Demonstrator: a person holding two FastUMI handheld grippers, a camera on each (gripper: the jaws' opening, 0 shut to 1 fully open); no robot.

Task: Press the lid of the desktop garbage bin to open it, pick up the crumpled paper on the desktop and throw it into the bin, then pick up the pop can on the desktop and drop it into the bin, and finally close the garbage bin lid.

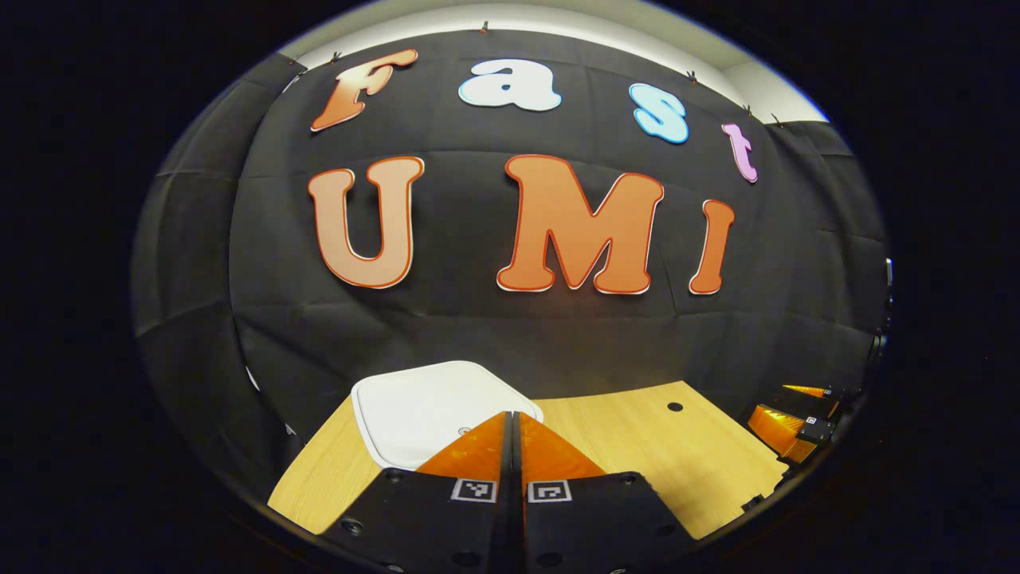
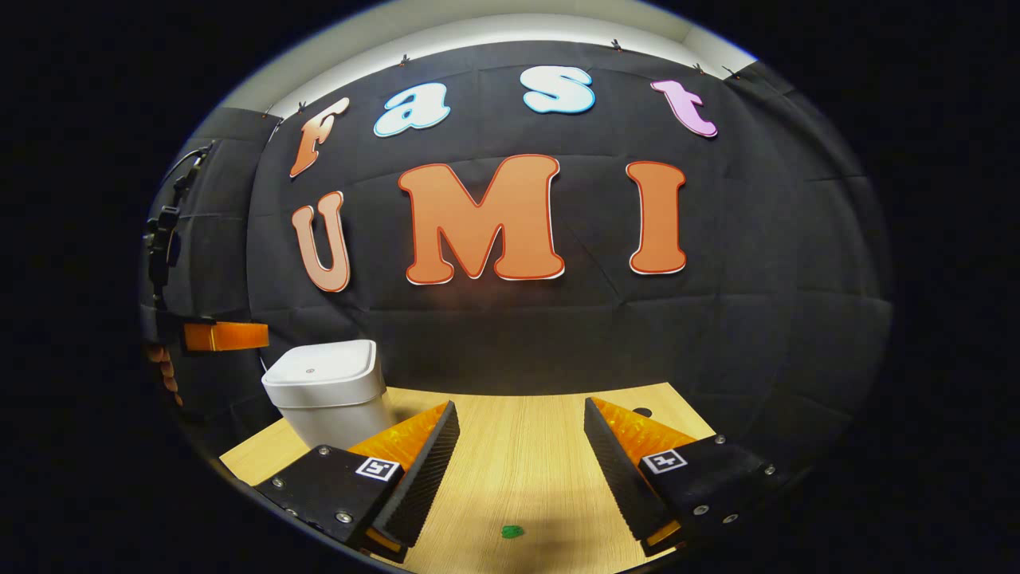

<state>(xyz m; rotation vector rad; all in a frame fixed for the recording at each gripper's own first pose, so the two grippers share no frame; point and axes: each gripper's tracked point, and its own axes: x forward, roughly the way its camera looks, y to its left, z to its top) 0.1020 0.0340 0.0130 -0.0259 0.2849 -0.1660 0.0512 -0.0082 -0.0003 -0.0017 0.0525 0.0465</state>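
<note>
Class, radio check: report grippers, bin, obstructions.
Left gripper shut, above the white plastic bin's closed lid. Right gripper open, empty. Small green speck on wooden table.

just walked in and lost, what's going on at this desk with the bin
A person holds a gripper in each hand over a light wooden desk. The left gripper, fingers together, hovers above the closed lid of the white plastic desktop bin. The right gripper is open and holds nothing. A small green scrap lies on the desk.

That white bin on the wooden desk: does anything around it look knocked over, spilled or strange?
Nothing stands out. The bin stands upright on the desk with its lid shut. A small green speck lies on the wood; what it is, I cannot tell.
</note>
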